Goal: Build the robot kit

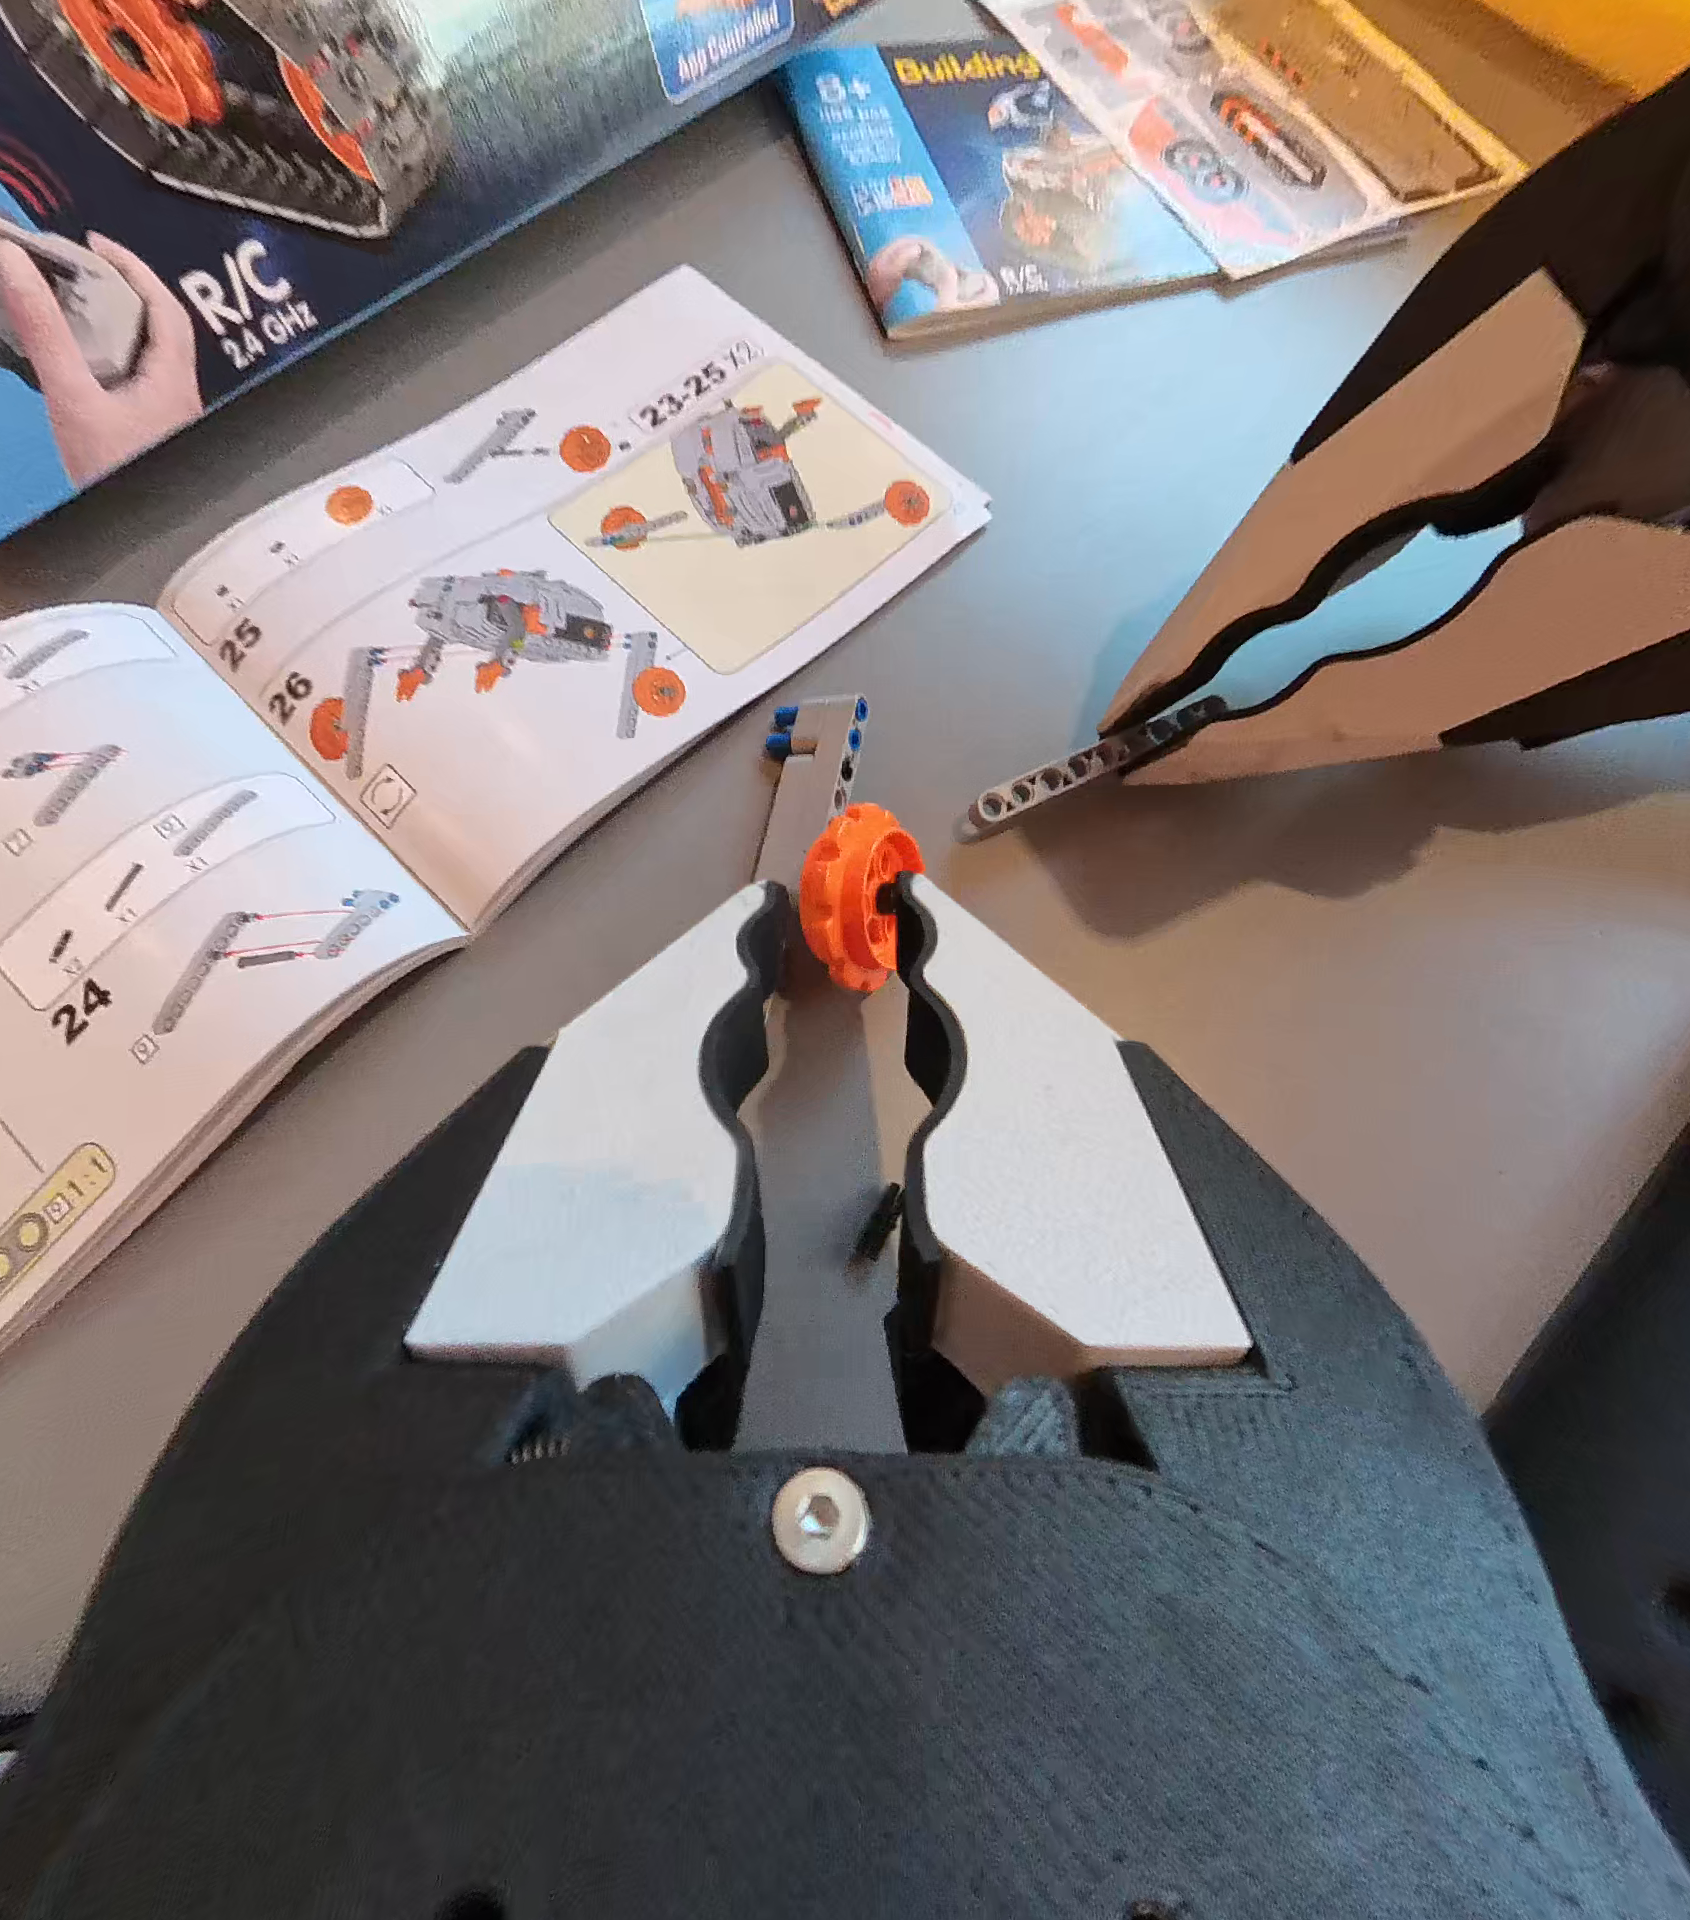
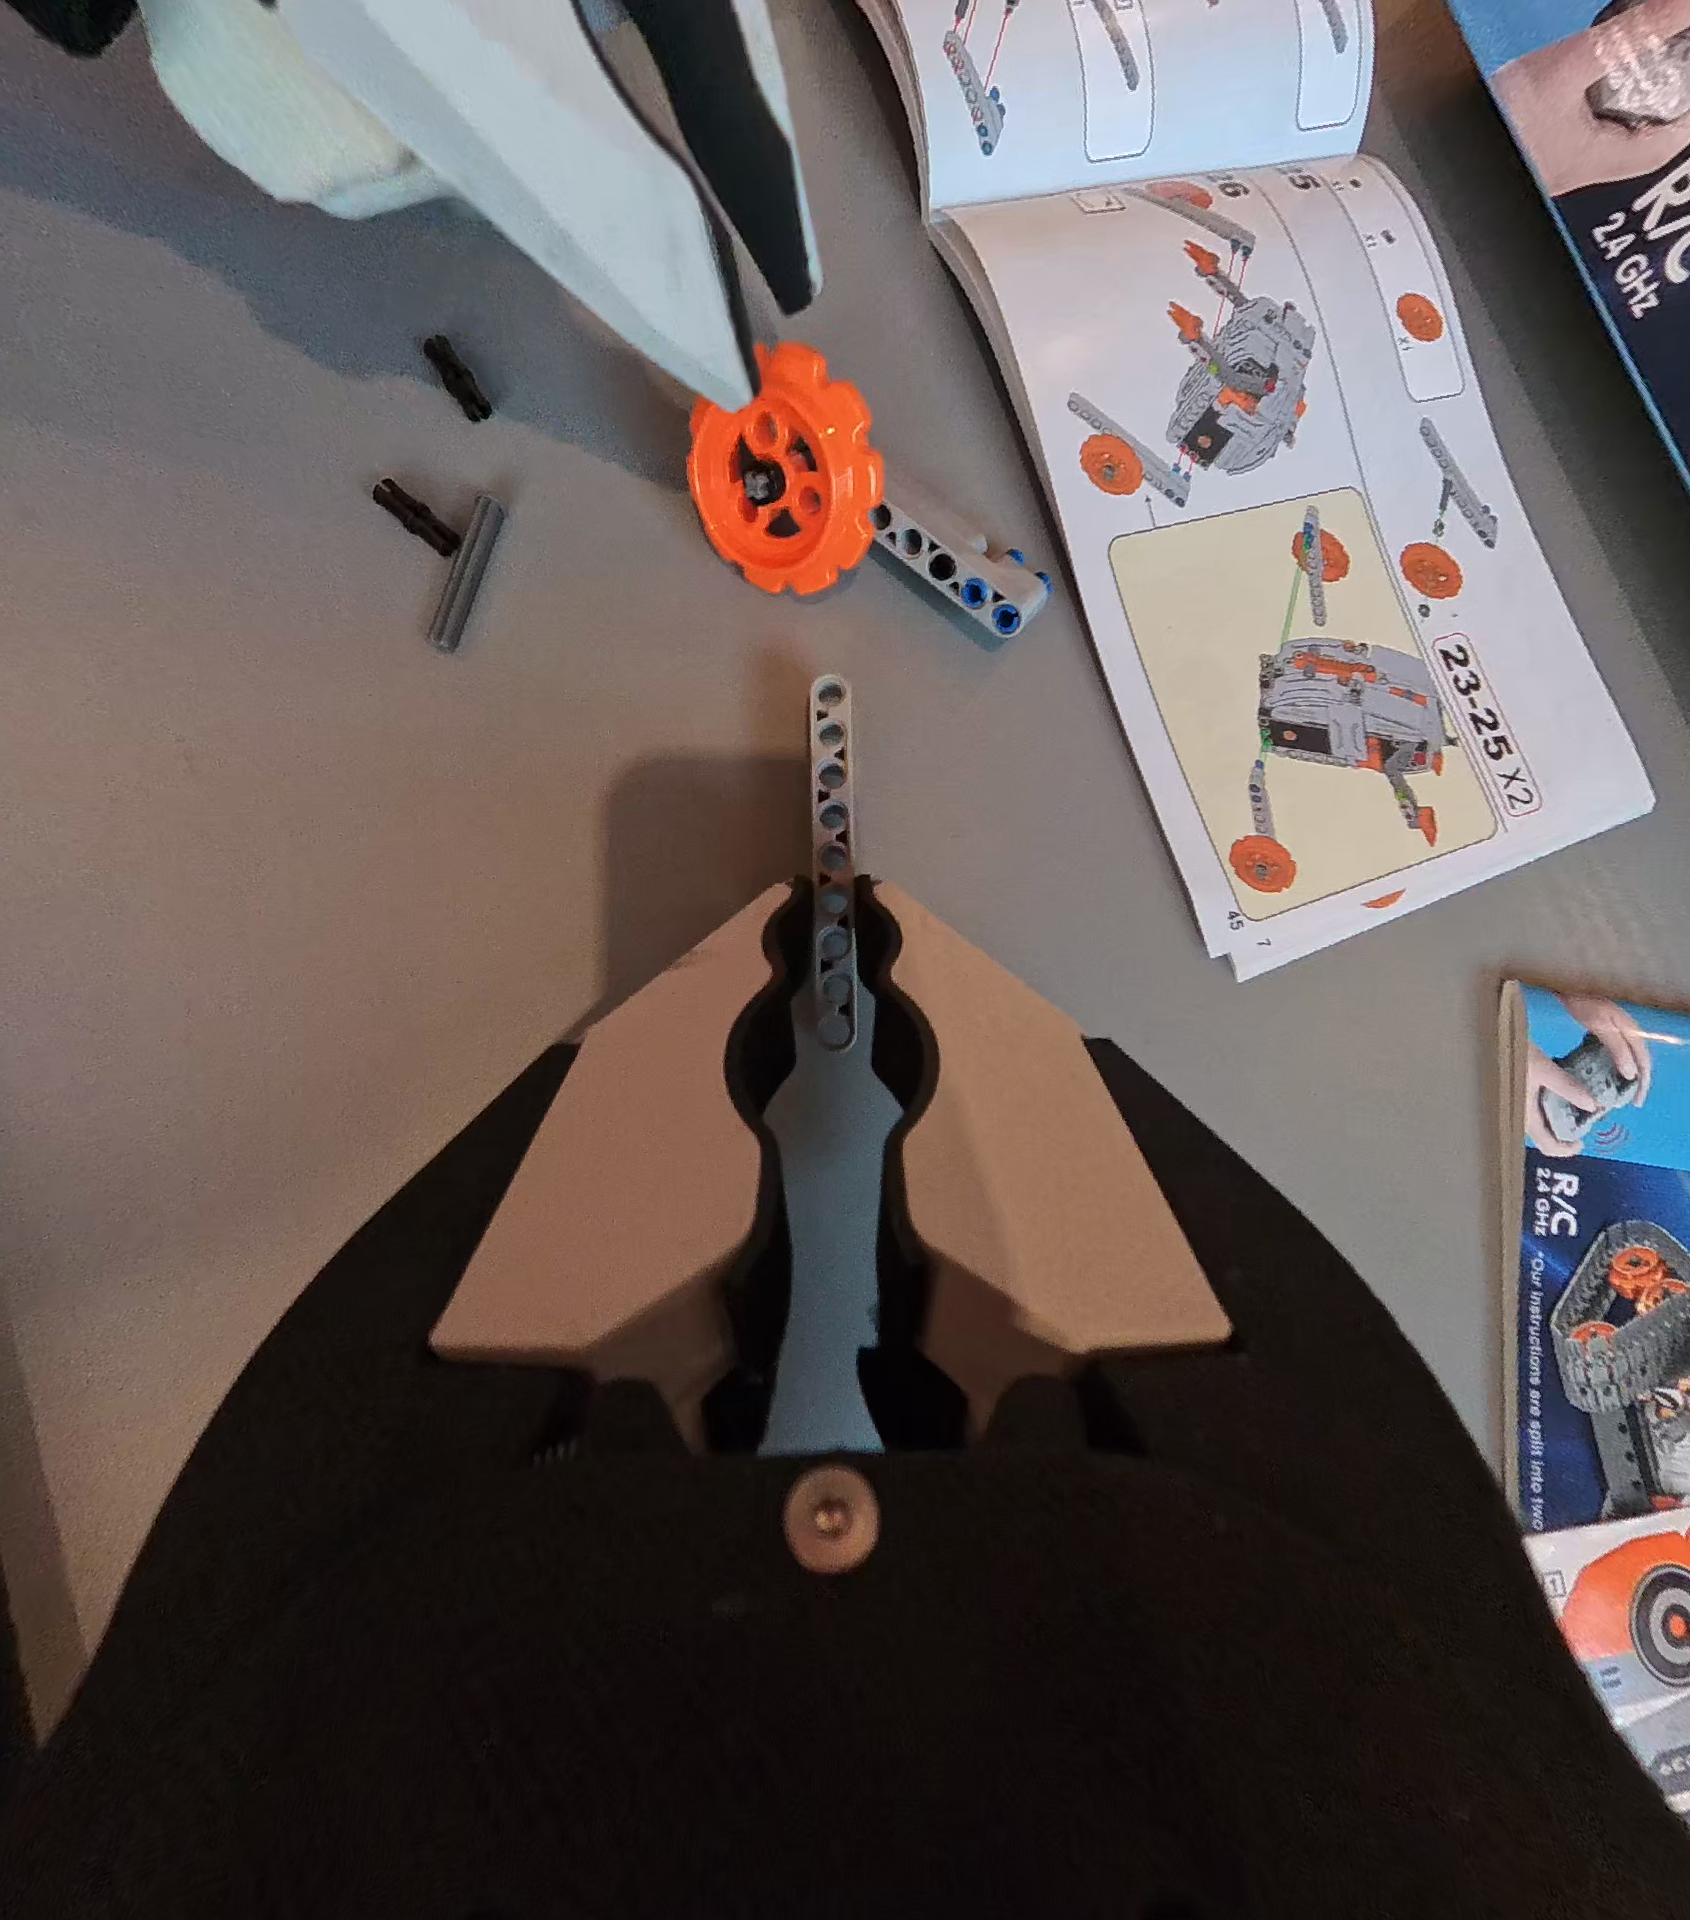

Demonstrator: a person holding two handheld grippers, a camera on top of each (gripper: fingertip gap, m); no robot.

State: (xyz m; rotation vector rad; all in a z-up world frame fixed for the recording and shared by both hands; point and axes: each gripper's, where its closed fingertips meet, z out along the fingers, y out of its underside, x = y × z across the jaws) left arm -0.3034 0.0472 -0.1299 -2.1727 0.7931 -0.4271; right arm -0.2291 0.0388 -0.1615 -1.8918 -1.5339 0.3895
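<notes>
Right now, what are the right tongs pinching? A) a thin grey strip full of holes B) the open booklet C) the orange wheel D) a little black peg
A: the right tongs are shut on the thin grey strip full of holes, while the orange wheel sits at the left tongs.

The right gripper (image 2: pixel 833 894) pinches a grey beam (image 2: pixel 833 831) pointing to 12 o'clock. At 12 o'clock beyond it, the left gripper (image 2: pixel 763 343) touches an orange wheel (image 2: pixel 784 468). A booklet (image 2: pixel 1340 540) lies at 2 o'clock, black pins (image 2: pixel 456 376) at 11 o'clock.
</notes>
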